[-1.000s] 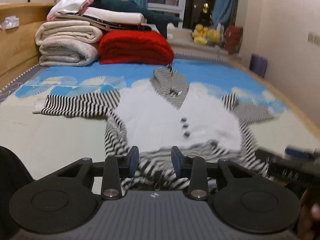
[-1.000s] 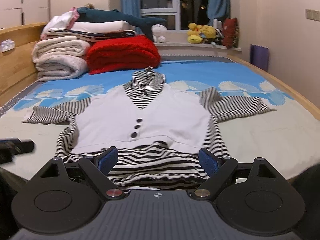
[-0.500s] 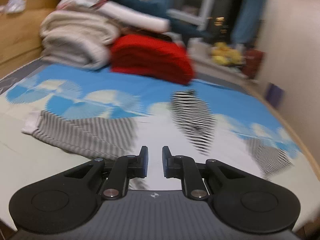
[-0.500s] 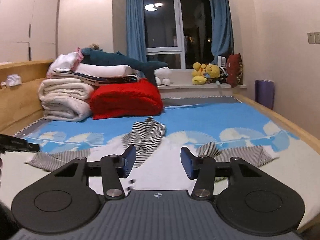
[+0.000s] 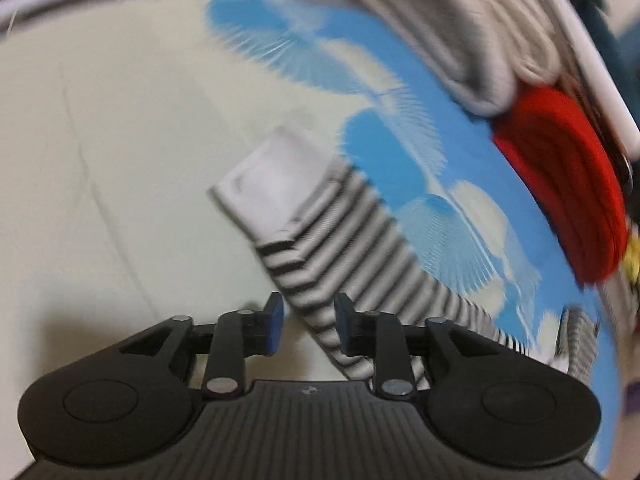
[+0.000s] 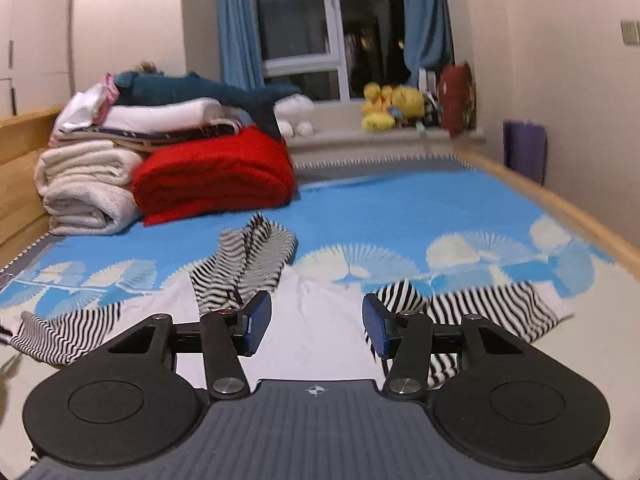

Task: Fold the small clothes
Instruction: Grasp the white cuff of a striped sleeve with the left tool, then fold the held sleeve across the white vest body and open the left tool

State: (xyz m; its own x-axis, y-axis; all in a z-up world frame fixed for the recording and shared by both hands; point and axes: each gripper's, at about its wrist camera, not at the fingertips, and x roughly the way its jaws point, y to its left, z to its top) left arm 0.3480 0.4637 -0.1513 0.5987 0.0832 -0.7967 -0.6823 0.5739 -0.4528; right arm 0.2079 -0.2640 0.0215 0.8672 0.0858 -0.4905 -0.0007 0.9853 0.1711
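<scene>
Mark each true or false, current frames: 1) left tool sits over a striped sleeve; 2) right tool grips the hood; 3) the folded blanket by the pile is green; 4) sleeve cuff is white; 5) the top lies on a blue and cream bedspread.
1) True: the left tool is open over the striped sleeve, pads not pressing it.
2) False: the right tool is open and empty; the striped hood lies beyond it.
3) False: the folded blanket is red.
4) True: the cuff is white.
5) True: the bedspread is blue and cream.

Soft striped knit sleeve
</scene>
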